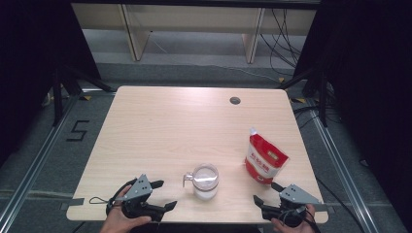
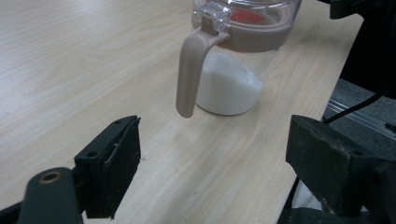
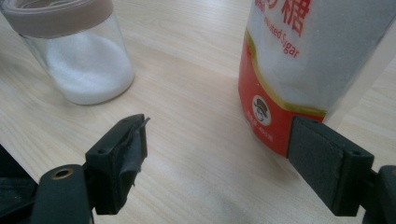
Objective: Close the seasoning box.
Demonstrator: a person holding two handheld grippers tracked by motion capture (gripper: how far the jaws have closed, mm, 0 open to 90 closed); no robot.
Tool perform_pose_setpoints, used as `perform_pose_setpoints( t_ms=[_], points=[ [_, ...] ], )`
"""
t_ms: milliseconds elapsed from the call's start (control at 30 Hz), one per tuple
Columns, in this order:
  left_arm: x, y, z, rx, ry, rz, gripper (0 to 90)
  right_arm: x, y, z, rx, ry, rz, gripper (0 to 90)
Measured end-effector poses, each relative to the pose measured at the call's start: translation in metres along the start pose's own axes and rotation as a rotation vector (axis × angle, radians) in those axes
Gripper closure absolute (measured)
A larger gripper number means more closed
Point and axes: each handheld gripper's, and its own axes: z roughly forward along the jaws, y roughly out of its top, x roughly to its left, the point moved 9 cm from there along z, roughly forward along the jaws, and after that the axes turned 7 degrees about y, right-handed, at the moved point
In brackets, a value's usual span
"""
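A clear glass jar (image 1: 205, 180) with a beige lid and handle holds white sugar and stands near the table's front edge. In the left gripper view the jar (image 2: 229, 84) is just ahead, its handle hanging toward me. My left gripper (image 1: 164, 194) sits left of the jar, open, with nothing between its jaws (image 2: 215, 163). A red and white sugar bag (image 1: 265, 158) stands upright to the right of the jar. My right gripper (image 1: 266, 192) rests in front of the bag, open and empty (image 3: 219, 158), with the bag (image 3: 299, 60) close ahead on its right and the jar (image 3: 79, 60) at the left.
The light wooden table (image 1: 170, 126) has a round cable hole (image 1: 235, 100) near its far edge. Dark curtains flank both sides, and a pale wooden bench stands on the floor beyond the table.
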Motion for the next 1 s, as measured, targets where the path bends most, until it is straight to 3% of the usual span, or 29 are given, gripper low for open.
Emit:
perform_pose_setpoints(
  t_ms=[100,200,233,1000],
  points=[
    [-0.0017,-0.0020,0.0000,-0.001,-0.005,-0.009,17.0,0.0025,-0.0011,-0.0006,0.006,-0.005,0.027,21.4],
    [-0.0018,-0.0038,0.0003,-0.004,-0.002,-0.017,16.5,0.0019,-0.0007,-0.0006,0.004,-0.005,0.012,21.4],
    [-0.0007,-0.0048,-0.0009,0.005,0.003,-0.008,16.4,0.0006,0.0001,0.0003,0.001,0.002,-0.012,21.4],
    [-0.0020,-0.0051,-0.0034,-0.007,0.004,-0.014,16.4,0.0003,-0.0007,0.0016,-0.001,0.003,-0.008,20.8]
  ],
)
